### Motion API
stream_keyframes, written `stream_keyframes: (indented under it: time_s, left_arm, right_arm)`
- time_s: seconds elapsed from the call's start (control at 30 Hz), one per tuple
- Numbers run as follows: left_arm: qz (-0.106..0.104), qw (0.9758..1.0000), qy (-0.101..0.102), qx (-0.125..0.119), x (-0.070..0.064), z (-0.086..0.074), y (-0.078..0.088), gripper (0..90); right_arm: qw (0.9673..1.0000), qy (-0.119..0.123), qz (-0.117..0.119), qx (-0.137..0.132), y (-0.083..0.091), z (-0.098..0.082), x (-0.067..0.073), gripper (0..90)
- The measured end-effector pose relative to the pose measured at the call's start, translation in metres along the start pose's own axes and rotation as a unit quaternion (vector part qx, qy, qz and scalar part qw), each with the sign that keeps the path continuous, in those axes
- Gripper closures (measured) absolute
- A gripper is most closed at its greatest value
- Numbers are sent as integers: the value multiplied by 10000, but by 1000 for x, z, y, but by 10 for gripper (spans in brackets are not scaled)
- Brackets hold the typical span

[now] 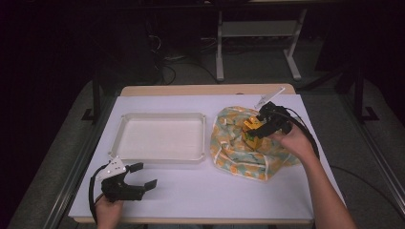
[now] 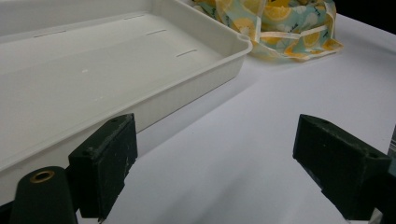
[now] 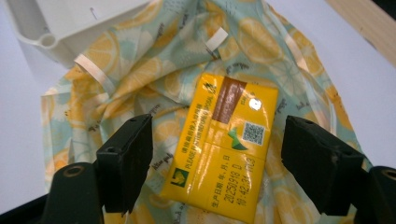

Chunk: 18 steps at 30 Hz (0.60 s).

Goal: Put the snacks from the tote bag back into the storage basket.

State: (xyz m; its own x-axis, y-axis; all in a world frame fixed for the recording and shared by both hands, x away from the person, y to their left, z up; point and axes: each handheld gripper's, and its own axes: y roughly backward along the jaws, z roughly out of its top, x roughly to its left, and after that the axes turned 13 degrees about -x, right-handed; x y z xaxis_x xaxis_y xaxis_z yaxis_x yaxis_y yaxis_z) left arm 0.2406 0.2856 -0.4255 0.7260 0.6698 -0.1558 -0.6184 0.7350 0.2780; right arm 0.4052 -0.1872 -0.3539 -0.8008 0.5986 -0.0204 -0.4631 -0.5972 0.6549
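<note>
A yellow packet (image 3: 219,154) with a brown stripe and printed text lies on a lemon-print cloth bag (image 3: 154,70) at the table's right (image 1: 239,155). My right gripper (image 3: 217,133) hangs over it with one black jaw on each side of the packet and a narrow gap showing at both, so it is open. In the high view the packet (image 1: 250,128) sits just under that gripper (image 1: 260,130). My left gripper (image 1: 145,175) rests near the table's front left, open, with bare white tabletop between its jaws (image 2: 215,163).
A shallow white tray (image 1: 162,115) stands left of the bag, its near corner (image 2: 243,44) just ahead of the left gripper and another corner (image 3: 46,39) touching the cloth. The bag (image 2: 280,23) lies beyond the tray. White table covering (image 1: 215,191) runs along the front.
</note>
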Motion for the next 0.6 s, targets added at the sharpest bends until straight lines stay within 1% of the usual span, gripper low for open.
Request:
stream_keyframes:
  time_s: [0.07,0.13,0.17,0.23,0.27,0.37,0.47,0.5,0.6]
  left_arm:
    - [-2,10000,7,2,0,0,0,134]
    - [-2,10000,1,2,0,0,0,134]
    - [-3,10000,5,0,0,0,0,134]
    - [2,10000,10,2,0,0,0,134]
    - [-1,10000,-12,-6,1,0,0,134]
    - [8,10000,-33,-9,1,0,0,134]
    - [8,10000,-35,-15,1,0,1,134]
    - [5,10000,-35,-18,1,0,1,134]
    - [6,10000,-36,-14,1,0,1,134]
  right_arm:
    - [10000,-54,15,79,-2,-1,0,250]
    - [9999,0,2,112,-4,-1,-1,278]
    - [9999,-32,-22,117,-4,-1,0,289]
    - [9999,-12,-57,153,-5,-1,1,299]
    - [9997,32,-118,192,-7,0,1,309]
    - [9996,105,-152,220,-9,0,1,325]
    - [9993,124,-174,314,-12,0,3,359]
    - [9992,87,-186,353,-12,0,4,359]
    - [9992,117,-178,343,-13,-1,4,378]
